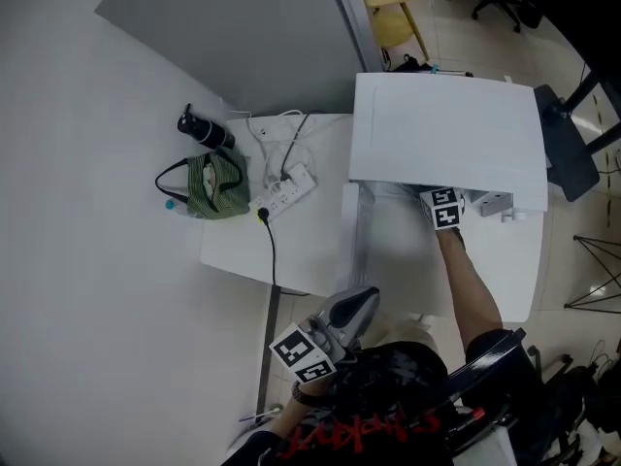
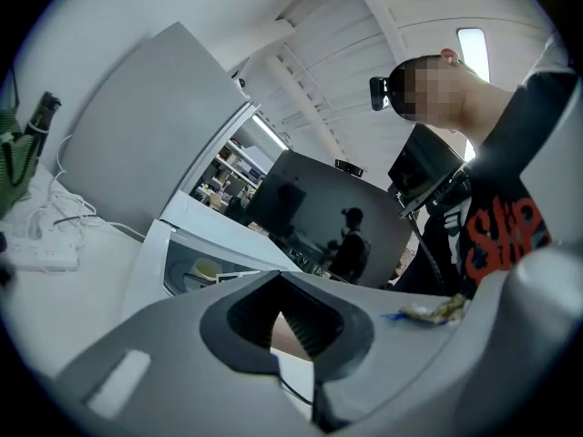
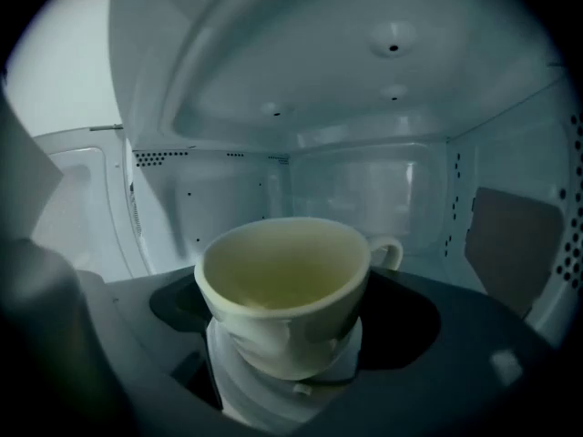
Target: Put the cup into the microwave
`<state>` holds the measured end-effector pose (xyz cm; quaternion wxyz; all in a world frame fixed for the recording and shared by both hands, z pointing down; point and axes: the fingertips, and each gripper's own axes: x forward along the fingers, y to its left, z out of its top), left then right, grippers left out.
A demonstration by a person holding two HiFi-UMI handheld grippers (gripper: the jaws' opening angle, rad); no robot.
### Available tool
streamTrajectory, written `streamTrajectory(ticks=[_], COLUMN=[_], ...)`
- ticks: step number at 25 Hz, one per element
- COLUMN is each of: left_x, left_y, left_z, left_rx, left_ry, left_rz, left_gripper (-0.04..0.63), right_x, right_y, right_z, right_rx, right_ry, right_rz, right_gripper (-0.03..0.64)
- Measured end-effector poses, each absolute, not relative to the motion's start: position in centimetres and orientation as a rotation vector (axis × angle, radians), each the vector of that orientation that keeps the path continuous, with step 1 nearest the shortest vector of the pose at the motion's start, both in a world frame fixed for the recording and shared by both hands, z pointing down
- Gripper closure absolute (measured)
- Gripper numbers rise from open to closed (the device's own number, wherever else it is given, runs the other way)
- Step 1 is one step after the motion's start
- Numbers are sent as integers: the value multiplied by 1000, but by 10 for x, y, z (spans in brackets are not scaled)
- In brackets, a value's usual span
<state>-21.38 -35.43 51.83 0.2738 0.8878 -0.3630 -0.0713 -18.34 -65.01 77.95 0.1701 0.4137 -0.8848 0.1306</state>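
Cream cup (image 3: 282, 280) is pinched between the right tongs (image 3: 287, 330), already inside the microwave (image 3: 401, 107), so next they should lower and spread, I judge; the left tongs (image 2: 293, 324) are pressed together.

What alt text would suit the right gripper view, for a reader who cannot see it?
A pale cup is held between the jaws of the right gripper, inside the white microwave. The cup is upright and looks empty, its handle at the back right.
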Motion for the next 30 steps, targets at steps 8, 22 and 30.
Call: streamTrajectory(ticks=[8, 22, 30], left_x=[-209, -93, -59], left_y=[-358, -342, -299], left_z=[516, 500, 532], left_rx=[2390, 2607, 2591], left_ry=[-935, -299, -285], left_rz=[-206, -110, 108], left_gripper=[595, 595, 595], right_x=[-158, -27, 46], right_y=[-635, -416, -299], right_z=[769, 588, 512], right_rx=[1284, 1712, 2065], right_ry=[-2582, -2613, -2511], right_rz=[576, 628, 376], right_gripper=[32, 547, 609])
